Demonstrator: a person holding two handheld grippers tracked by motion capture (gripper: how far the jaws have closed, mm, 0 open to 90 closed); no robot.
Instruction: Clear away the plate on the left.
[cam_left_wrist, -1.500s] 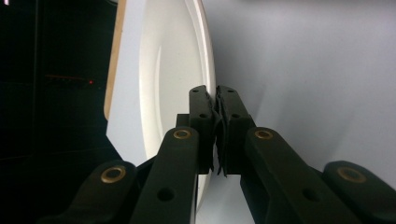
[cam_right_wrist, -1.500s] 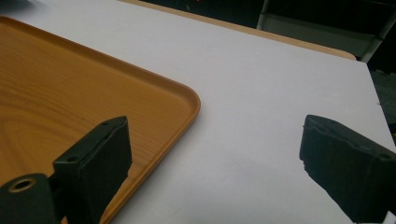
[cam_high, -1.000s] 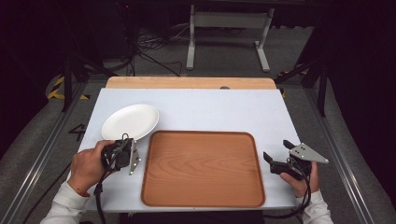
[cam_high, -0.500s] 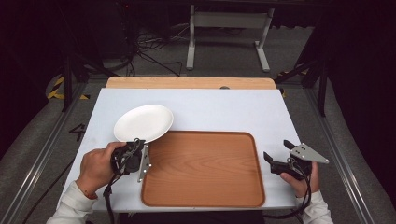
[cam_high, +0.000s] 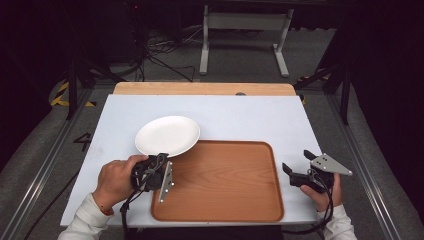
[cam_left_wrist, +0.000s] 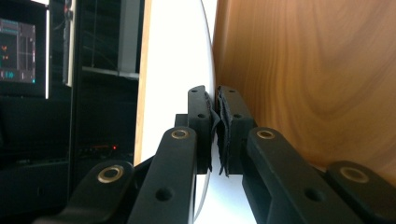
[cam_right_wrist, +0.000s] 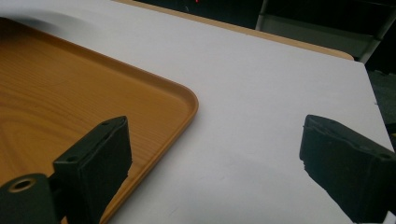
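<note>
White and round, the plate (cam_high: 167, 135) sits toward the left half of the tabletop (cam_high: 240, 117), between the left edge and the middle, its right rim reaching over the far left corner of the wooden tray (cam_high: 220, 182). The left gripper (cam_high: 161, 167) meets the plate at its near rim, held by the person's left hand (cam_high: 116, 177) close to the near left part of the tabletop. In the left gripper view the two black jaws stand pressed together on the thin white edge of the plate (cam_left_wrist: 180, 70), with the padding pinched against it from both sides and the tray's wood grain (cam_left_wrist: 317, 70) running alongside to the right.

The tray lies flat on the near half of the tabletop, its long side parallel to the near edge, and its inner surface is bare wood. To its right, near the near right corner of the tabletop, the right hand (cam_high: 327, 192) holds the right gripper (cam_high: 291, 172) just beside the tray's right rim. Its jaws stand wide apart; in the right gripper view they frame the tray's rounded corner (cam_right_wrist: 187, 105) and a stretch of the pale tabletop (cam_right_wrist: 261, 93), with nothing between them.
</note>
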